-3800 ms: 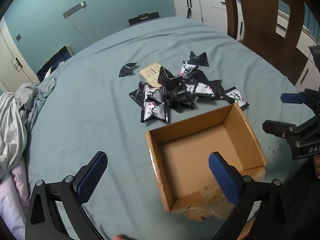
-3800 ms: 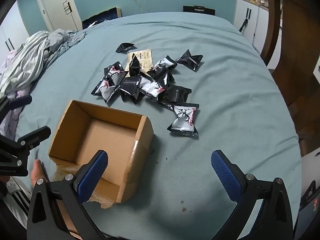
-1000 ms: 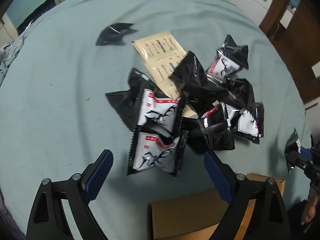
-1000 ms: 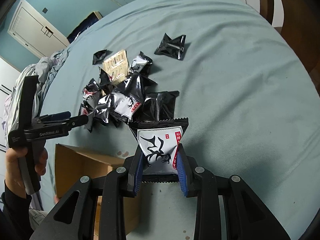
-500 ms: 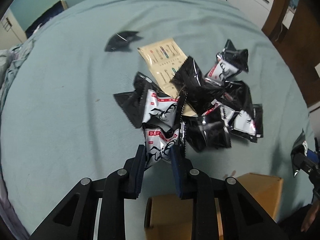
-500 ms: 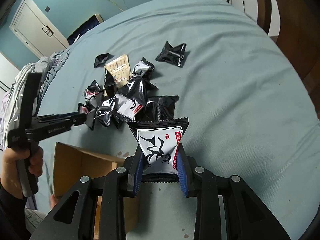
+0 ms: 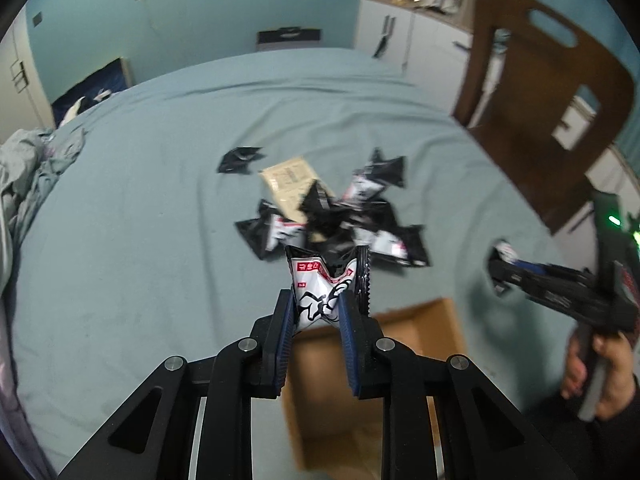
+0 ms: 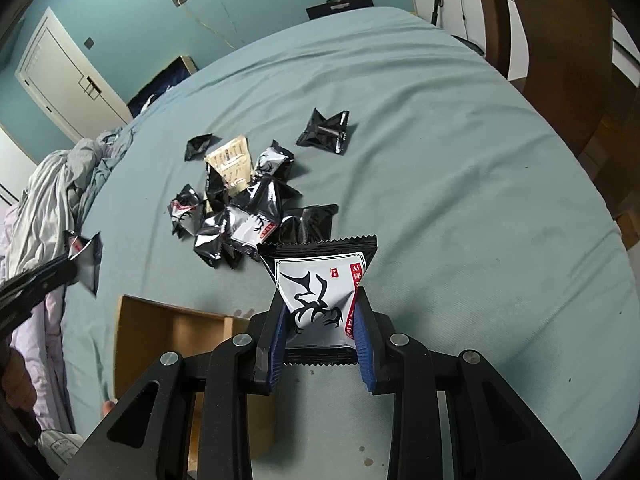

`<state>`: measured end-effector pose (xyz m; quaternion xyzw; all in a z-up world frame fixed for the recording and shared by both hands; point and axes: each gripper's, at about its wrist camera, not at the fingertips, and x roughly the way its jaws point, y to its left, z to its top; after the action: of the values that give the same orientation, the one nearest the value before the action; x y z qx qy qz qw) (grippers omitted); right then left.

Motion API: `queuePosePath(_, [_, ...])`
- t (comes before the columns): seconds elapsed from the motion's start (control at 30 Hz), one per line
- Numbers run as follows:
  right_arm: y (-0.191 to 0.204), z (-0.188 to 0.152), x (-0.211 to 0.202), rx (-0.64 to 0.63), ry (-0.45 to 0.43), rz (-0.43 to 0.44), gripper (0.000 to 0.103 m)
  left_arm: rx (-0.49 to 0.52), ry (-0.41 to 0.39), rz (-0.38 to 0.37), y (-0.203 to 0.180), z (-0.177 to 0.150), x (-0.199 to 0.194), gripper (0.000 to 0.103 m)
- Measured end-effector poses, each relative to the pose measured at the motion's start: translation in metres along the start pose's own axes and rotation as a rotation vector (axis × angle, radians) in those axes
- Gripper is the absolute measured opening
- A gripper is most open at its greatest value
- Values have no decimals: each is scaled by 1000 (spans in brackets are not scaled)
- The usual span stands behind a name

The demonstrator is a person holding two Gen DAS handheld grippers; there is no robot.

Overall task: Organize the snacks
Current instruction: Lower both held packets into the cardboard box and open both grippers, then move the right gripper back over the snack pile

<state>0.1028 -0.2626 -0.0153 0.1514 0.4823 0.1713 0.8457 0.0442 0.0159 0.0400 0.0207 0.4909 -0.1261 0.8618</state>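
Observation:
My left gripper [image 7: 318, 314] is shut on a black-and-white snack packet [image 7: 322, 290] and holds it raised above the near edge of the open cardboard box [image 7: 400, 364]. My right gripper [image 8: 320, 320] is shut on another black-and-white snack packet [image 8: 320, 284], lifted over the blue cloth just right of the box [image 8: 160, 336]. A pile of black-and-white packets [image 8: 248, 216] with a beige sachet [image 8: 232, 160] lies beyond the box; the pile also shows in the left wrist view [image 7: 340, 216]. The right gripper shows in the left wrist view [image 7: 500, 268], the left one in the right wrist view [image 8: 76, 264].
A lone black packet [image 8: 326, 130] lies right of the pile, a small one [image 7: 238, 159] left of it. A wooden chair [image 7: 540, 92] stands at the table's right. Crumpled grey cloth [image 8: 60, 196] lies at the left. White cabinets [image 7: 404, 32] stand behind.
My left gripper closed on a packet at the pile's near edge and has lifted it back over the box. My right gripper keeps holding its packet, shifted slightly.

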Motion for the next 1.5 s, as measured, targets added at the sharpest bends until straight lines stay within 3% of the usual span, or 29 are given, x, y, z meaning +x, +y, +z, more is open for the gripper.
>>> queuePosePath(0.2, [7,-6,-10,-13,-14,79,28,51,37,-75,-22,-27,4,23])
queuePosePath(0.3, [18,-11,-14,-45,-11,124,28,31,71,-108,-23,-37,16,33])
queuePosePath(0.33, [22,-13,-15,-60,-9,134,28,28,80,-107,-23,-39,20,42])
queuePosePath(0.37, [26,-15,-15,-75,-5,143,28,32,106,-95,-24,-39,27,59])
queuePosePath(0.43, [31,-19,-15,-92,5,167,28,38,119,-61,-26,-39,36,76])
queuePosePath(0.7, [47,-28,0,-170,63,174,28,8,97,95,-11,-34,43,76])
queuePosePath(0.87, [63,-30,16,-211,92,164,30,-2,90,95,-6,-32,44,76])
queuePosePath(1.03, [70,-31,21,-193,114,207,30,7,101,128,-6,-34,50,76])
queuePosePath(1.07, [70,-31,20,-185,107,212,32,10,101,137,-6,-34,50,76])
queuePosePath(1.13, [68,-29,16,-177,81,208,46,18,99,157,-5,-36,51,74])
queuePosePath(1.2, [66,-31,7,-162,19,191,72,38,102,175,-6,-37,52,72])
queuePosePath(1.23, [65,-31,3,-158,-6,182,78,43,104,179,-6,-37,52,72])
queuePosePath(1.3, [64,-33,-1,-154,-33,172,81,42,110,191,-6,-39,54,72])
queuePosePath(1.4, [62,-36,2,-137,-12,140,82,32,118,233,-2,-39,55,82])
queuePosePath(1.5, [58,-36,-3,-107,-36,55,82,-2,99,274,6,-39,51,83])
